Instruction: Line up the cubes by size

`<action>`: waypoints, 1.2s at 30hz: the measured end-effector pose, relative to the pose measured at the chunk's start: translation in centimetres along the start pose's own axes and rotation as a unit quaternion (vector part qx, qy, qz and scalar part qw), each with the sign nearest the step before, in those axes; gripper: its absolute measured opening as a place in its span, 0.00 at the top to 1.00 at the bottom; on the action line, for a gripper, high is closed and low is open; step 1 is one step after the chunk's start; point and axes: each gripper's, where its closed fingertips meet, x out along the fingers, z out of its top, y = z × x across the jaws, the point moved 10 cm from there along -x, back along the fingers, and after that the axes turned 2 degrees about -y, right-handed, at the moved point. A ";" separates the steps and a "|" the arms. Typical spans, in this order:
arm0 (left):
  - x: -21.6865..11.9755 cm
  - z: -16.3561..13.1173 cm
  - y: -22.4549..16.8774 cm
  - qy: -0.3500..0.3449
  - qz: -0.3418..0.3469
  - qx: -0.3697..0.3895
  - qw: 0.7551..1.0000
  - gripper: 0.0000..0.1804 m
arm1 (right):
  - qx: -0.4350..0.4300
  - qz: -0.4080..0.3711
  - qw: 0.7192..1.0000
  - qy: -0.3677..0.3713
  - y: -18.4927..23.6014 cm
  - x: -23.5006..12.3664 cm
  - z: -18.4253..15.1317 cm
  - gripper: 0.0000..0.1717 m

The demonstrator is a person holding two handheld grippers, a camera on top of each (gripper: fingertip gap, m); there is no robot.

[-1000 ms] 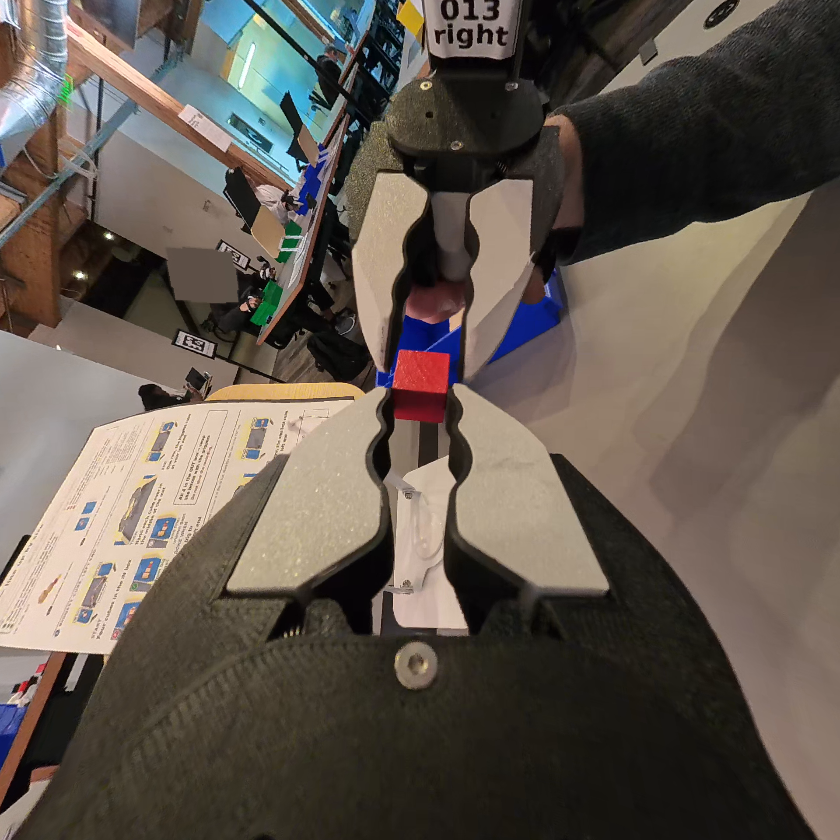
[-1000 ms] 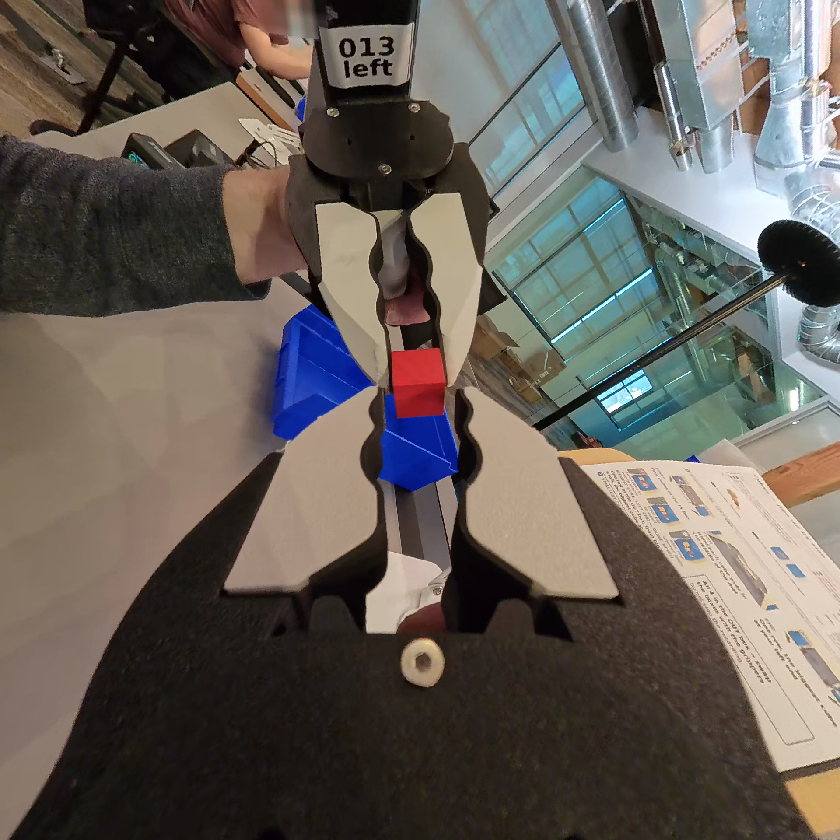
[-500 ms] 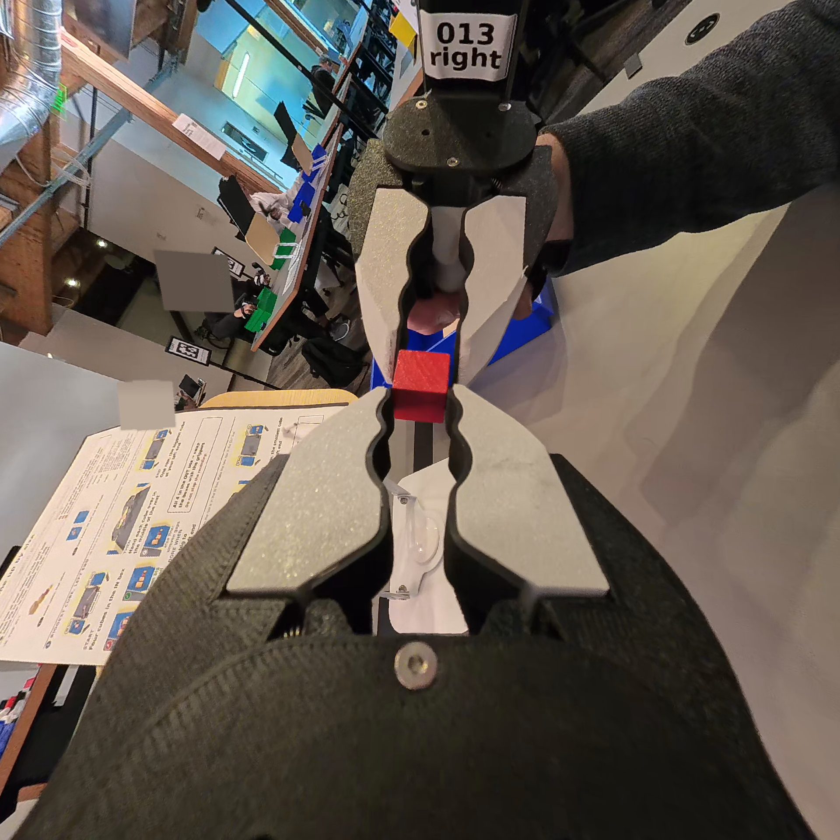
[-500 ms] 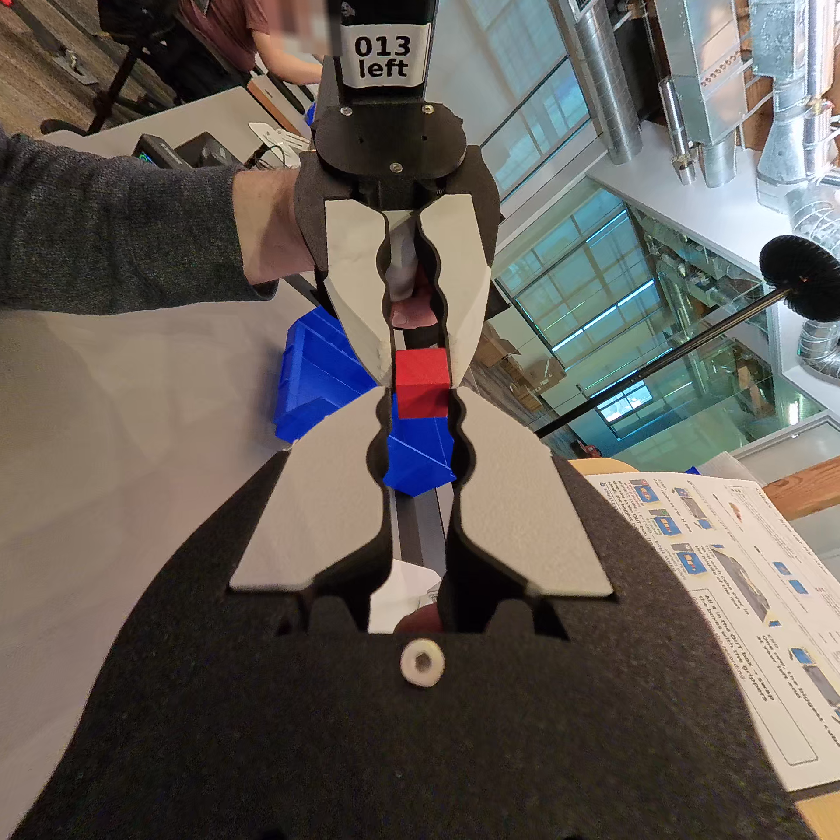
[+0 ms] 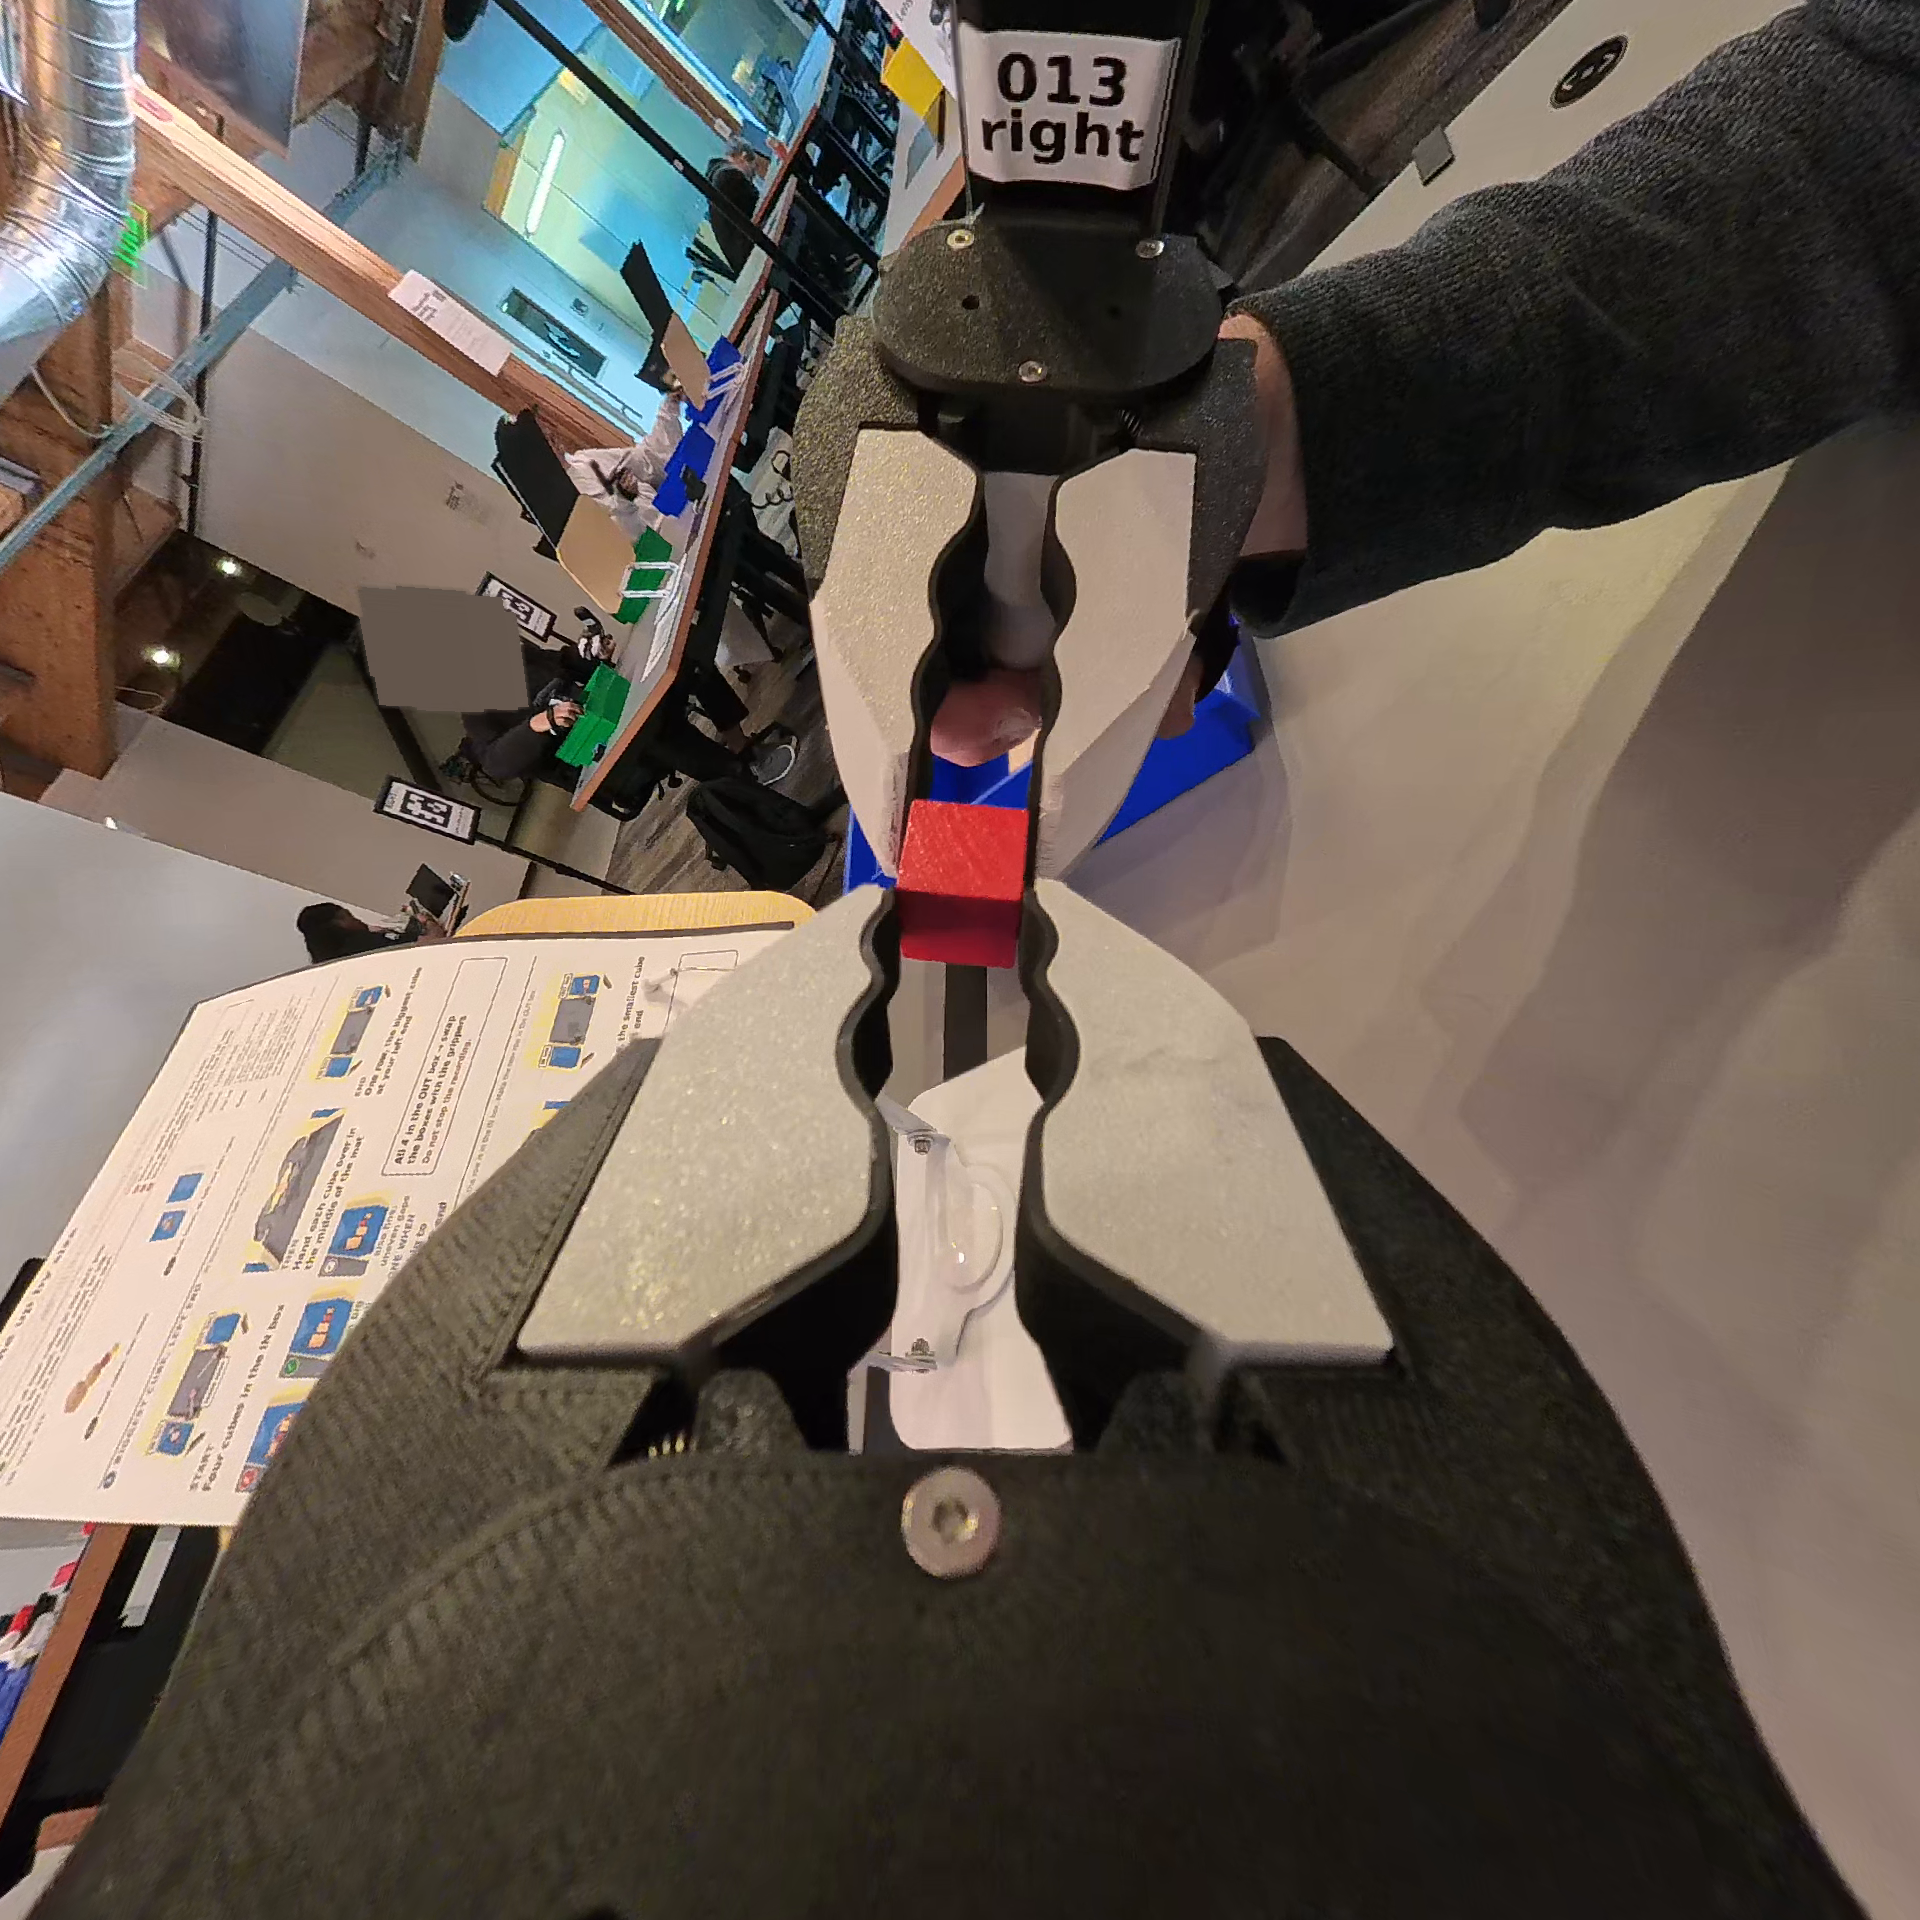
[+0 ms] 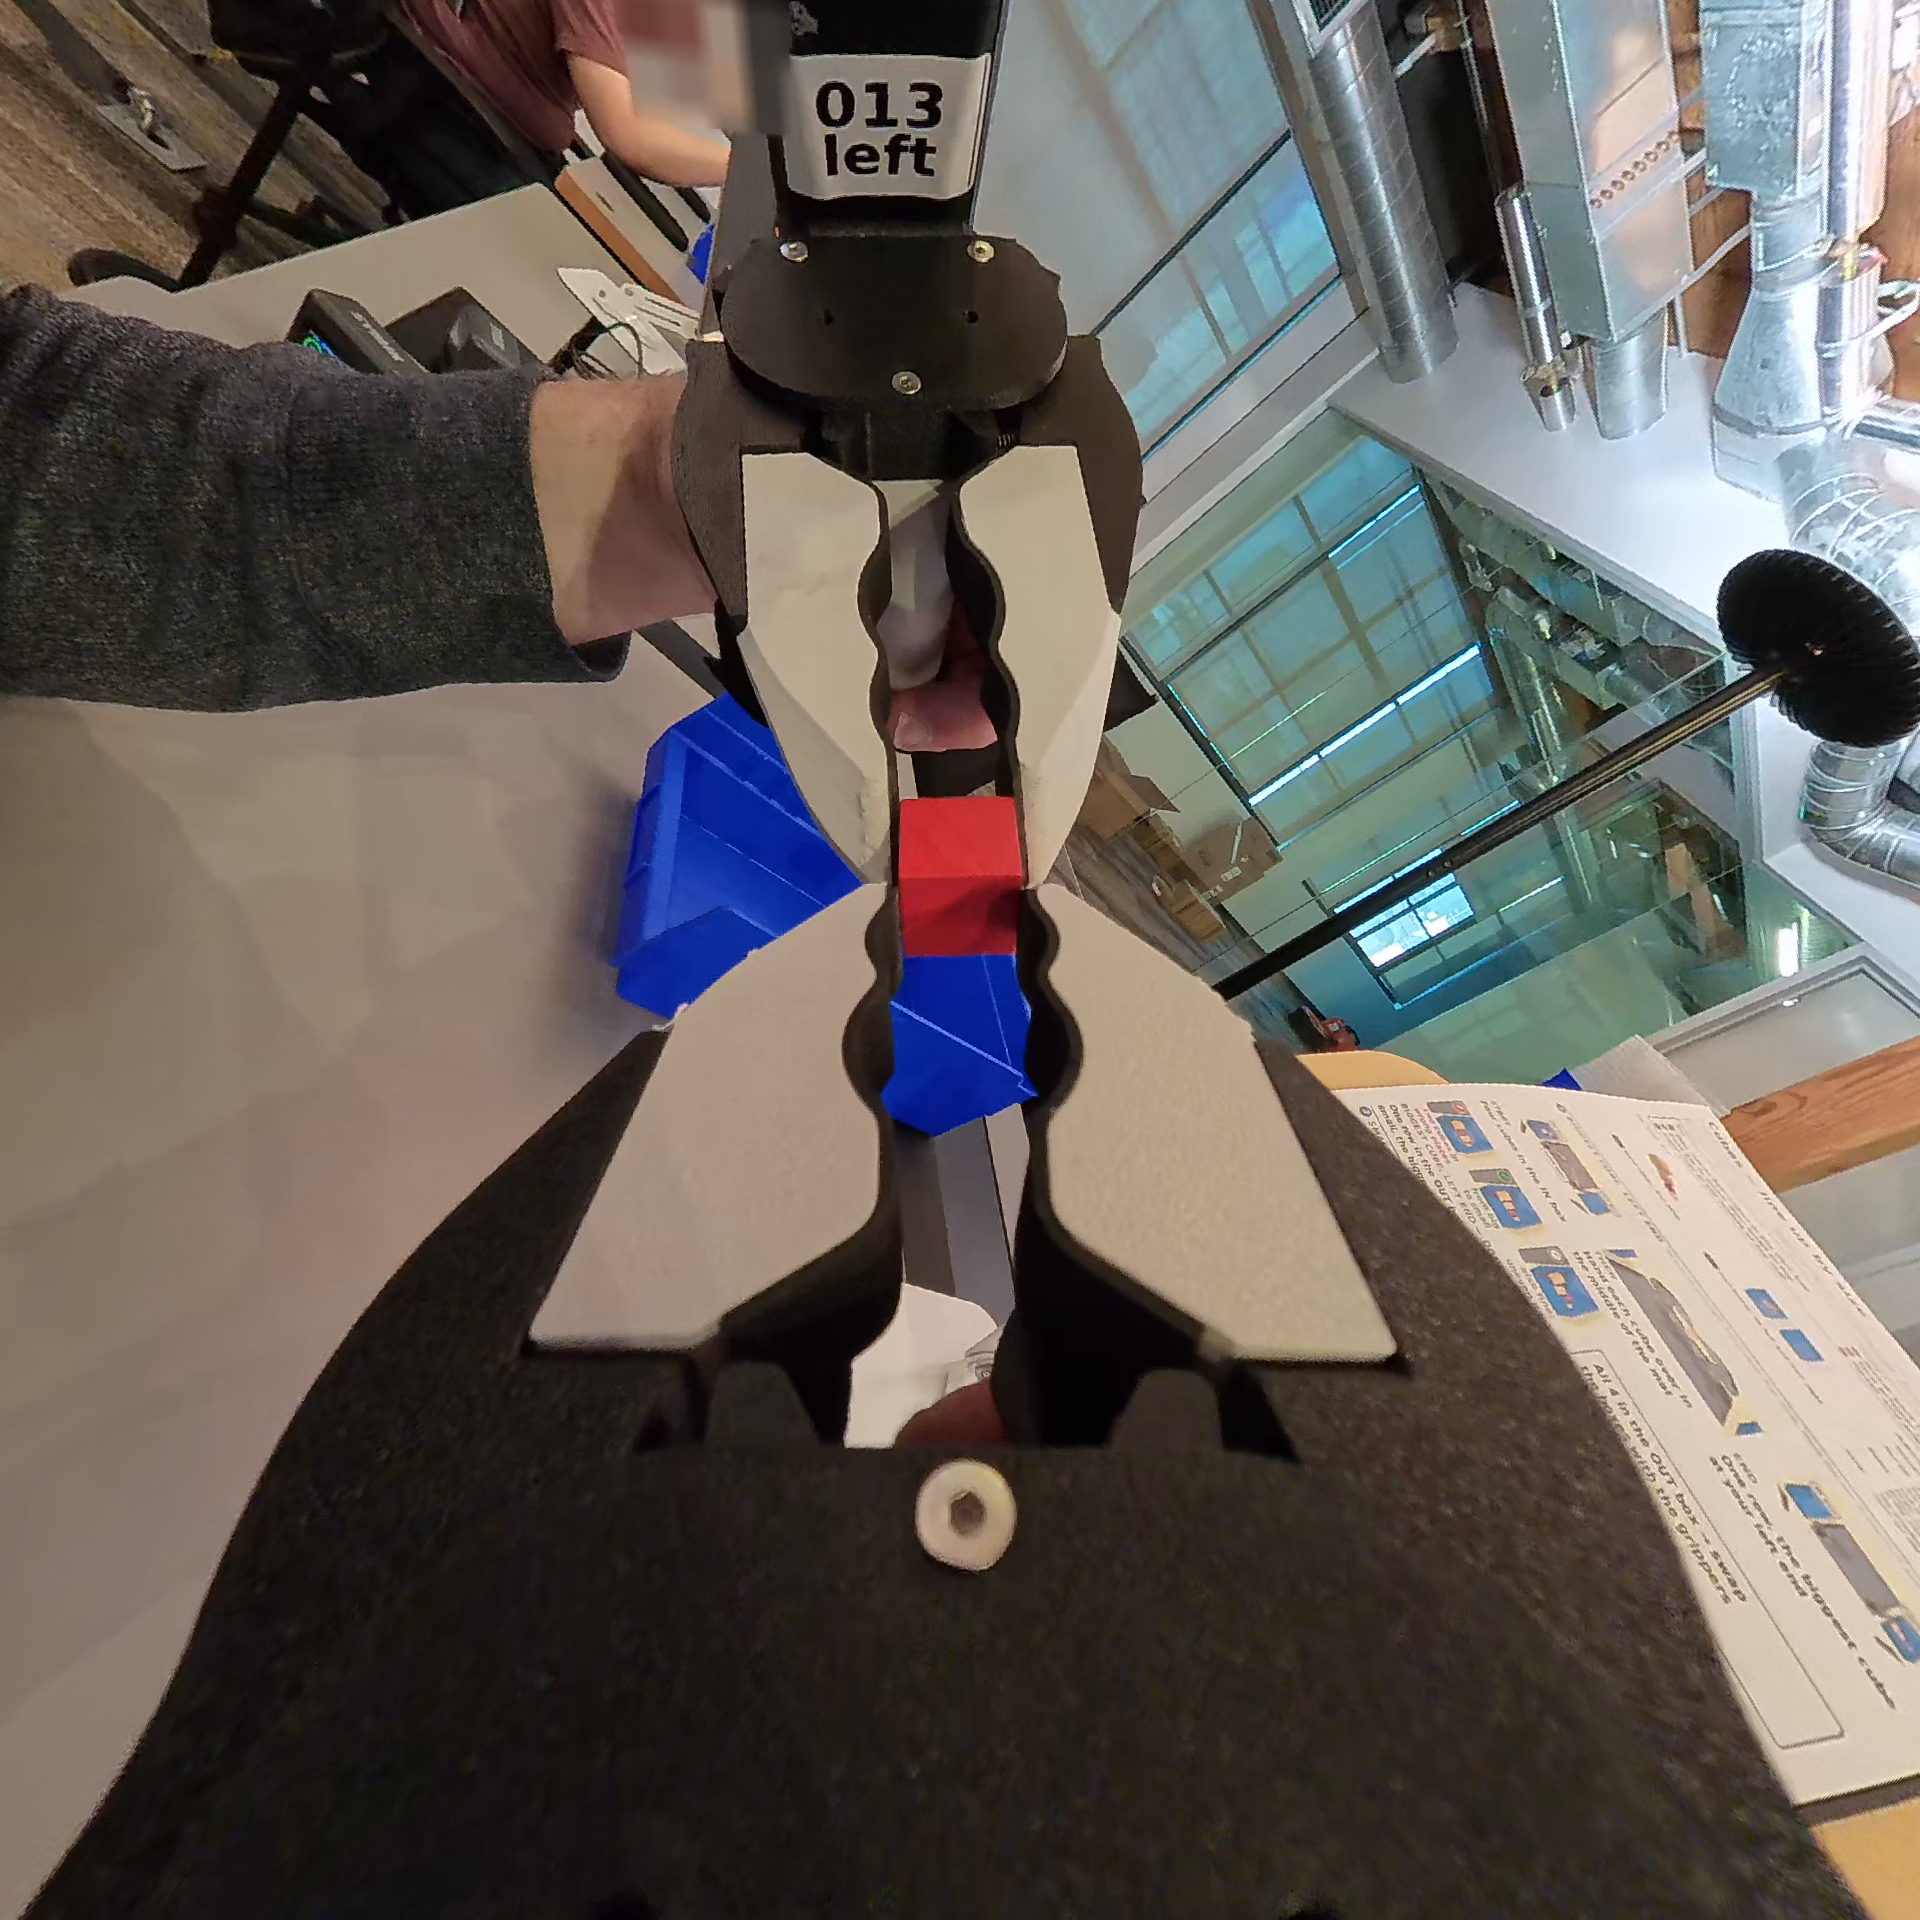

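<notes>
Obstacles: blue bins (image 6: pixel 717 883) on grey table (image 6: pixel 260 935), instruction sheet (image 5: pixel 260 1195) alongside. Free room: bare tabletop beyond the bins.

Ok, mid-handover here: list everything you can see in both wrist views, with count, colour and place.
Cube: one, red, in the air between both claws' tips.
Bins: at least two, blue, on the table behind the claws.
Table: one, light grey, under the bins.
Instruction sheet: one, white with pictures, on a wooden surface beside the table.
Clear plastic piece: one, on something white, seen through the left claw's gap.
Green bins: several, on a far desk.
People: a few, at far desks.
Ducts: several, silver, by the ceiling.
Left claw: grey fingers, shut on the cube.
Right claw: grey fingers, shut on the same cube.
Sleeves: two, dark grey, one behind each claw.
</notes>
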 end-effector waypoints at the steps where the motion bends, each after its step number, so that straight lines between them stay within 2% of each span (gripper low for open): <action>1: 0.0 0.1 0.0 -0.003 -0.001 0.000 1.000 0.88 | 0.002 0.002 1.000 -0.003 0.0 0.0 0.0 0.88; 8: -0.8 0.0 0.5 0.007 0.035 0.001 0.999 0.85 | 0.007 -0.009 1.000 -0.012 -0.5 -0.6 0.3 0.88; 9: -1.0 -0.1 0.6 0.011 0.042 0.003 0.999 0.87 | 0.005 -0.010 1.000 -0.010 -0.6 -0.8 0.4 0.88; 11: -1.5 0.0 0.7 0.016 0.055 0.012 0.998 0.98 | -0.002 -0.019 1.000 0.001 -0.9 -1.4 0.4 0.88; 15: -2.7 0.1 1.0 0.029 0.085 0.019 0.996 1.00 | -0.023 -0.057 0.996 0.067 -2.2 -4.1 0.5 0.88; 19: -4.4 0.1 1.2 0.043 0.104 0.024 0.993 1.00 | -0.034 -0.075 0.982 0.168 -3.8 -9.4 -1.0 0.88; 22: -5.5 0.4 1.3 0.034 0.112 0.025 0.993 1.00 | -0.030 -0.063 0.954 0.292 -5.5 -13.8 -3.9 0.88; 26: -6.3 0.2 1.5 0.034 0.121 0.022 0.992 1.00 | 0.017 -0.003 0.889 0.458 -7.3 -19.7 -9.8 0.88; 31: -6.4 -0.1 1.7 0.036 0.128 0.020 0.991 1.00 | 0.095 0.063 0.831 0.545 -7.8 -24.2 -16.3 0.88; 36: -6.3 0.0 1.7 0.037 0.126 0.023 0.991 1.00 | 0.121 0.136 0.779 0.599 -7.2 -24.3 -20.7 0.88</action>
